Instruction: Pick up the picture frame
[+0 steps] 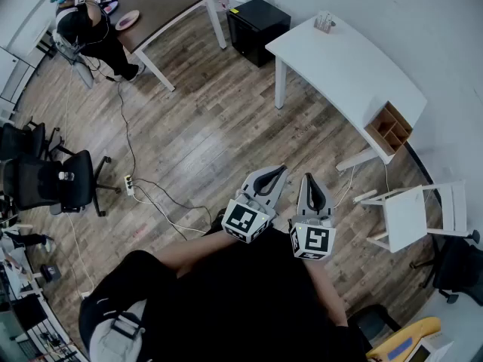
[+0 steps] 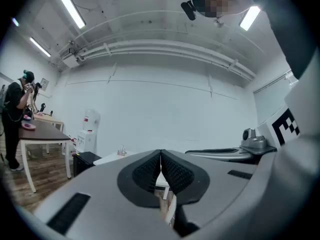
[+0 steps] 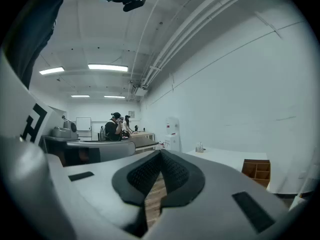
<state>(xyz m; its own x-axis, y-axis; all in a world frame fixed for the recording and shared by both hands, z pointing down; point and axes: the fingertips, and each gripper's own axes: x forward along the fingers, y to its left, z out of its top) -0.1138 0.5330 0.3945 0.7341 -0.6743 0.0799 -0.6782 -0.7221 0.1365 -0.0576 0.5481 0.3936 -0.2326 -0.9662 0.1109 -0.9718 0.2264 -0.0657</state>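
the left gripper [image 1: 282,170] and right gripper [image 1: 309,179], grey moulded plastic, each press ribbed black pads together on nothing. a smooth white curved table [image 1: 355,74] lies at one o'clock. i cannot tell whether the small clear thing [image 1: 324,23] on it is the picture frame.

Wood-plank floor [image 1: 196,142]; white desk [image 1: 355,74] ahead of the jaws, dark table [image 1: 162,2] far left, white wall [image 2: 160,109].

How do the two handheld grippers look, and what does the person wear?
Both the left gripper and the right gripper are light grey, with curved fingers lined in black ribbed padding. Each carries a white cube with black square markers. The person wears a black top.
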